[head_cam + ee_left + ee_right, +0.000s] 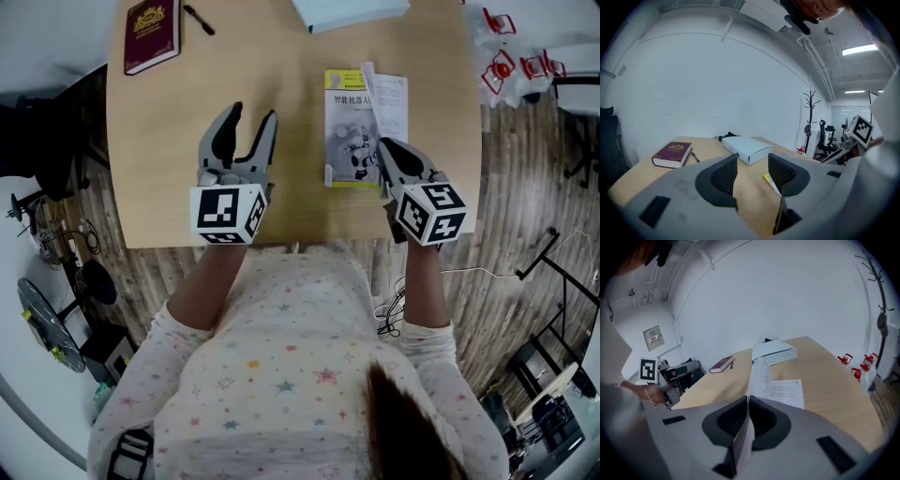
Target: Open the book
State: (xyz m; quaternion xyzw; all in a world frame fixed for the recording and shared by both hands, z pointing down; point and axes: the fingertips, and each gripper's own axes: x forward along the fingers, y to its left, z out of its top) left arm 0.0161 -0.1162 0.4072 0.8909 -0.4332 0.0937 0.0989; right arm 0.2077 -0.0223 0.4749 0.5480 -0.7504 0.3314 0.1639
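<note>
Cream star-print top (pixel 281 375), long sleeves (pixel 183 328), grey left gripper (pixel 254 112) and right gripper (pixel 382 143) — black ribbed pads (pixel 723 176) (marker cubes (pixel 228 213) black-on-white)

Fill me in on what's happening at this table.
A person holds a gripper in each hand over a wooden table. The right gripper is shut on a white page of the yellow-covered book and holds it raised on edge, so the book is partly open. The left gripper hovers open and empty to the book's left. A maroon book, a pen and a pale blue box lie untouched at the far edge.
</note>
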